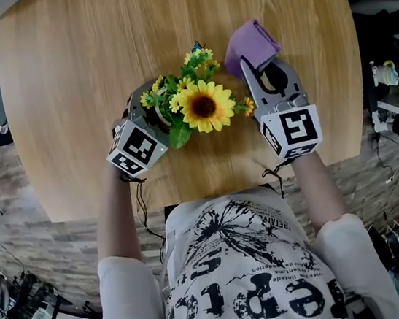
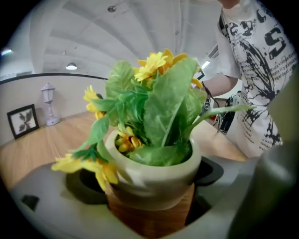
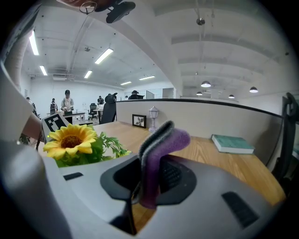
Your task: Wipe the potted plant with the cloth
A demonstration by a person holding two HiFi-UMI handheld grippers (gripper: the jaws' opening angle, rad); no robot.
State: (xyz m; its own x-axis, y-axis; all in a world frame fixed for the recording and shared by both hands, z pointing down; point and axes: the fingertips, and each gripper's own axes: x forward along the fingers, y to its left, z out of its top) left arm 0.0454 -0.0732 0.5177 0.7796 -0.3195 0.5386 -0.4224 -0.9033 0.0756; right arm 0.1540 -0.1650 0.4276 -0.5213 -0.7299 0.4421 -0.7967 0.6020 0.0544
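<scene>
Over the wooden table [image 1: 63, 78], my left tongs [image 1: 149, 116] clamp the stiff-looking cream-and-brown flowerpot [image 2: 154, 182] low; my right tongs [image 1: 262, 69] pinch the soft, limp purple cloth [image 3: 156, 154]; the green leaves [image 2: 163, 107] look flimsy.

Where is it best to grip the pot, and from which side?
Grip the pot on its round wall below the rim, coming level from the side, as the left gripper does now, a jaw on each side. The flowers spread over the top, so a grip from above would likely crush them.
</scene>
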